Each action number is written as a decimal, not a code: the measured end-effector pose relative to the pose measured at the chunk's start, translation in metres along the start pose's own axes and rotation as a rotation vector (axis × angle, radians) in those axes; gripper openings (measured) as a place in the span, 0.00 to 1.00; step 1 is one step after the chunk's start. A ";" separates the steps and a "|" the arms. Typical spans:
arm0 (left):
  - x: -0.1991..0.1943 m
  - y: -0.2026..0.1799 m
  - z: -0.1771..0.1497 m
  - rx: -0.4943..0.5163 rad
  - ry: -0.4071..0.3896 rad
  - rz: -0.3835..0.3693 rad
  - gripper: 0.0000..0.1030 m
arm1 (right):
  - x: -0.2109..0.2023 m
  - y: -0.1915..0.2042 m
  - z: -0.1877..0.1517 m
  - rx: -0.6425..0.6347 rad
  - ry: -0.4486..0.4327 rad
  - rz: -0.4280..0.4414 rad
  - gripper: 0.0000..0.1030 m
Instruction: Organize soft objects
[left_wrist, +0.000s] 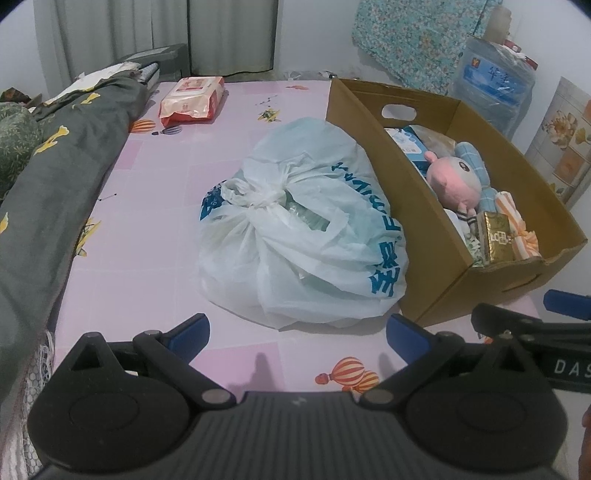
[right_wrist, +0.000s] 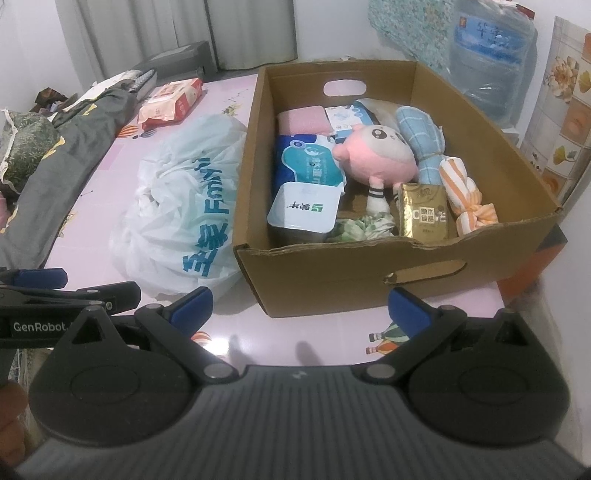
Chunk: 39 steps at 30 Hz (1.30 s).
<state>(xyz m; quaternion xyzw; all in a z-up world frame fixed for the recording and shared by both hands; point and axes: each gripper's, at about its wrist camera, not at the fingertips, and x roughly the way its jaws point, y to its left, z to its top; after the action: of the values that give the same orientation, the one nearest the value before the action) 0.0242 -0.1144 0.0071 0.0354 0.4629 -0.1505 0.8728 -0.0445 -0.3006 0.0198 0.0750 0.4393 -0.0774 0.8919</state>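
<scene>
Left gripper (left_wrist: 298, 332) low over the pink patterned sheet (left_wrist: 147, 236), jaws wide, nothing between them. Right gripper (right_wrist: 300, 306) beside it, also spread wide and empty, facing the near wall of the cardboard box (right_wrist: 332, 273). Tied white plastic bag (left_wrist: 295, 229) lies on the sheet just ahead, touching the box's left side. Inside the box: pink plush doll (right_wrist: 376, 155), gold packet (right_wrist: 424, 216), orange-striped cloth roll (right_wrist: 465, 199), blue tissue pack (right_wrist: 310, 162). Far back on the sheet, 1 red wipes pack (left_wrist: 192, 99), well apart from the bag.
</scene>
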 end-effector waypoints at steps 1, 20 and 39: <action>0.000 0.000 0.000 0.000 0.000 0.000 0.99 | 0.000 0.000 0.000 0.000 0.000 0.001 0.99; -0.001 0.001 -0.001 -0.003 -0.001 0.005 0.99 | 0.001 0.001 -0.001 0.002 0.001 0.002 0.99; -0.002 0.002 0.000 -0.006 -0.004 0.008 0.99 | 0.000 0.003 0.000 -0.001 -0.002 0.001 0.99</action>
<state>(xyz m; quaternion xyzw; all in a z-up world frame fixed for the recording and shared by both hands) 0.0239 -0.1120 0.0086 0.0344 0.4613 -0.1458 0.8745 -0.0442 -0.2978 0.0199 0.0746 0.4383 -0.0766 0.8925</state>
